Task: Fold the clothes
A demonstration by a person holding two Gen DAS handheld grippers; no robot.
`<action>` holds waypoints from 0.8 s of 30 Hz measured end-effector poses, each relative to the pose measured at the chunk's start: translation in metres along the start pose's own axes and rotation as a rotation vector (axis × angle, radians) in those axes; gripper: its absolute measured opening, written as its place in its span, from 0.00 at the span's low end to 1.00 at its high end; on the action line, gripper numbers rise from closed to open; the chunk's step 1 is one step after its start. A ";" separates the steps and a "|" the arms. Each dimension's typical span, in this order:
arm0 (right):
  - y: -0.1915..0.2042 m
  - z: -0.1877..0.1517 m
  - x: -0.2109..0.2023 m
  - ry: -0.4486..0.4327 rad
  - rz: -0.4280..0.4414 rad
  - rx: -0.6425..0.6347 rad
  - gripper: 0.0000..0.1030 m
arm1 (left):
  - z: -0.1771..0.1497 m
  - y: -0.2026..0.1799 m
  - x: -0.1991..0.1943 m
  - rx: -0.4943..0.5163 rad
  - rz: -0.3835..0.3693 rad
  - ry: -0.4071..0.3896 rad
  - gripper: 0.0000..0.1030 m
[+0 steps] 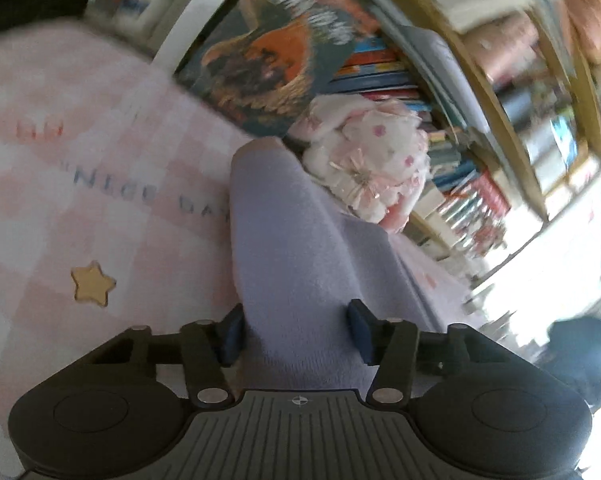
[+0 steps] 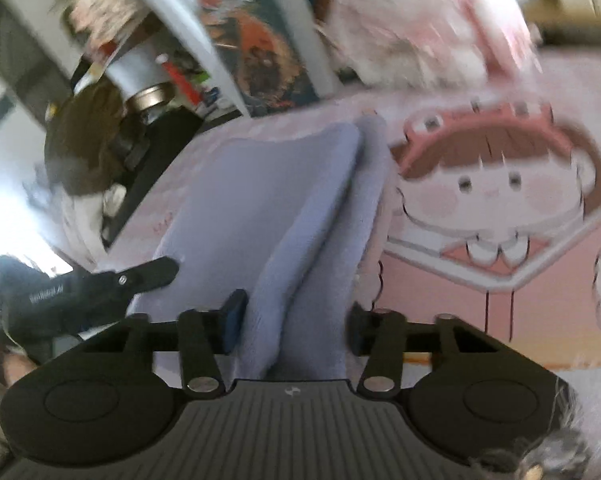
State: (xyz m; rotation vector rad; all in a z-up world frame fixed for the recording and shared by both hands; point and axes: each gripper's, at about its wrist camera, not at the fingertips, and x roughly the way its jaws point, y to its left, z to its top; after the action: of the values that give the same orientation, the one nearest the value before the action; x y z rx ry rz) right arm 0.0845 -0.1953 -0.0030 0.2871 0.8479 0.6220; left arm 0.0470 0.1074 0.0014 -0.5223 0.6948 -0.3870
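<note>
lavender garment (image 1: 300,248) is bunched between the pads of the left gripper (image 1: 296,332) and of the right gripper (image 2: 296,324); both appear pinched on it. it trails toward 12 o'clock over the pink blanket (image 1: 80,200). the fold is judged begun, not finished.

Between the blue pads of my black left tool (image 1: 296,330) lies a plain lavender garment (image 1: 300,248). Left of it the blanket (image 1: 100,184) is pink-and-white checked with a yellow star (image 1: 91,283). Ahead sits a white, pink-dotted plush (image 1: 376,156).
</note>
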 end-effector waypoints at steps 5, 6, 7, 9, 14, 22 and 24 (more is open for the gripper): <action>0.027 -0.015 -0.008 -0.036 -0.074 -0.227 0.29 | 0.000 -0.019 -0.005 0.145 0.038 -0.013 0.50; 0.023 -0.015 -0.007 -0.031 -0.069 -0.210 0.30 | 0.004 -0.011 -0.001 0.090 0.021 0.016 0.52; 0.016 -0.013 -0.006 -0.017 -0.050 -0.163 0.33 | 0.008 0.000 0.003 0.024 0.000 0.048 0.53; -0.001 -0.008 -0.004 0.012 0.000 -0.049 0.39 | 0.011 0.017 0.010 -0.066 -0.043 0.081 0.59; -0.022 -0.007 0.006 0.040 0.087 0.112 0.51 | 0.005 0.037 0.023 -0.197 -0.122 0.093 0.60; 0.002 -0.010 -0.004 -0.016 0.046 -0.018 0.31 | -0.006 -0.010 0.004 0.029 -0.049 -0.001 0.52; 0.009 -0.016 -0.012 -0.034 0.041 -0.060 0.30 | -0.007 -0.021 -0.004 0.065 -0.052 -0.020 0.52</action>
State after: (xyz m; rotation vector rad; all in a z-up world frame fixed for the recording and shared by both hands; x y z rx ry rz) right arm 0.0627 -0.1961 -0.0012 0.2609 0.7907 0.6779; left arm 0.0356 0.0905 0.0106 -0.4828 0.6479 -0.4510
